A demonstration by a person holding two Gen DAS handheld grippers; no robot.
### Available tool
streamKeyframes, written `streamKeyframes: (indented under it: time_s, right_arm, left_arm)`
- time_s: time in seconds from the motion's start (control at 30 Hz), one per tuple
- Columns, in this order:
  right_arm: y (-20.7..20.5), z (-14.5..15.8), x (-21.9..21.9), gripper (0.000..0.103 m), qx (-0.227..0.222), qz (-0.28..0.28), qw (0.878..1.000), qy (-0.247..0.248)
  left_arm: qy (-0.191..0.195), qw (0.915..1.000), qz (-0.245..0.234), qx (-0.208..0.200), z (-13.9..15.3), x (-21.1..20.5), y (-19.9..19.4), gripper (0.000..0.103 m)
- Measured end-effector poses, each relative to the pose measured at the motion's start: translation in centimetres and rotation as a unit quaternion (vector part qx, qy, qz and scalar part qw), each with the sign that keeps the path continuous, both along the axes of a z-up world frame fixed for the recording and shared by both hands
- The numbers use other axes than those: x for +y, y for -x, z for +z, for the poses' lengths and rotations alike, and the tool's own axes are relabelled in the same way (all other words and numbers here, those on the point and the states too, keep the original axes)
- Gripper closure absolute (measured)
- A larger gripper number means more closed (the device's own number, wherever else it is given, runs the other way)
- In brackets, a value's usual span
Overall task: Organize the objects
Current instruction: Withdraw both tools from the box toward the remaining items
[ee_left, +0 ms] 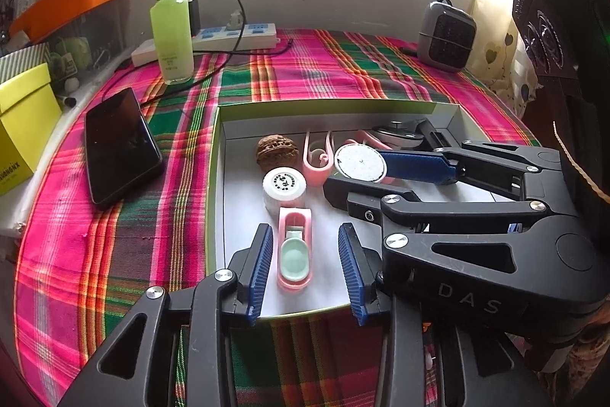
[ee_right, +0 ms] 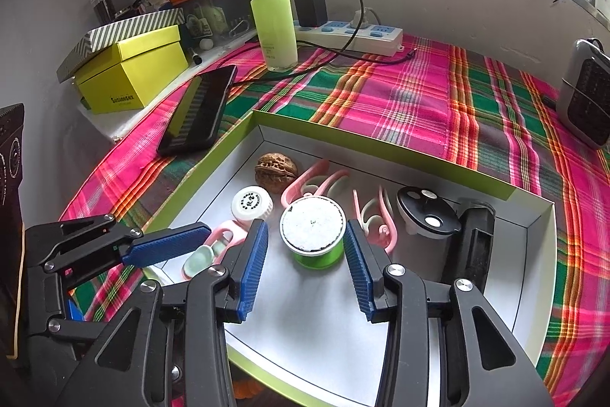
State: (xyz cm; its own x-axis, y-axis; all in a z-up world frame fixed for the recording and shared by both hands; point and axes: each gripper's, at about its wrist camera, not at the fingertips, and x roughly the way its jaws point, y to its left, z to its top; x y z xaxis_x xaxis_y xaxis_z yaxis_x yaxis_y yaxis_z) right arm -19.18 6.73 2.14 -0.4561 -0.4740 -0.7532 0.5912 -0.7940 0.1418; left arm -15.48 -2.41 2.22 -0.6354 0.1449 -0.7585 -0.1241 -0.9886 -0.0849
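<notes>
Inside the shallow box (ee_left: 450,109) on the plaid tabletop (ee_left: 114,235), crowded by a walnut (ee_left: 277,152), white cap (ee_left: 284,182) and pink clips (ee_left: 318,159), the pink case (ee_left: 294,246) lies lengthwise, pointing away, between the released left tool (ee_left: 305,266), while the right tool (ee_right: 305,250) stands parted around the green tub (ee_right: 312,235).

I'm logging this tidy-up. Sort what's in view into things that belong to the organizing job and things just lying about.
Belongs to the job:
- box tray
- walnut
- white cap
- green-sided tub, between the right gripper pads, untouched
- pink case, between the left gripper pads, untouched
- pink clips

Lying about:
- phone
- green bottle
- power strip
- yellow box
- small heater
</notes>
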Motion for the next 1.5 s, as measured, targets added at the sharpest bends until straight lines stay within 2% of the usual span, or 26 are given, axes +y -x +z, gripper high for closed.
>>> streamKeyframes:
  time_s: [0.37,0.7,0.8,1.5]
  right_arm:
    - [-0.7,0.8,0.7,0.06,0.012,-0.011,1.0,0.003]
    - [-2.4,1.7,2.4,0.06,0.019,-0.034,0.999,0.026]
    - [-3.3,2.2,2.9,0.06,0.026,-0.04,0.999,0.027]
    - [-8.6,3.0,6.8,0.06,0.057,-0.084,0.994,0.028]
  left_arm:
    - [-0.001,0.9999,0.01,0.003,0.5,-0.4,-0.8,0.063]
    - [-0.002,0.9998,0.018,0.011,1.4,-0.4,-2.3,0.063]
    - [0.018,0.9994,0.022,0.022,1.8,-0.1,-2.9,0.063]
    - [-0.012,0.9994,0.015,0.028,2.6,0.4,-6.3,0.062]
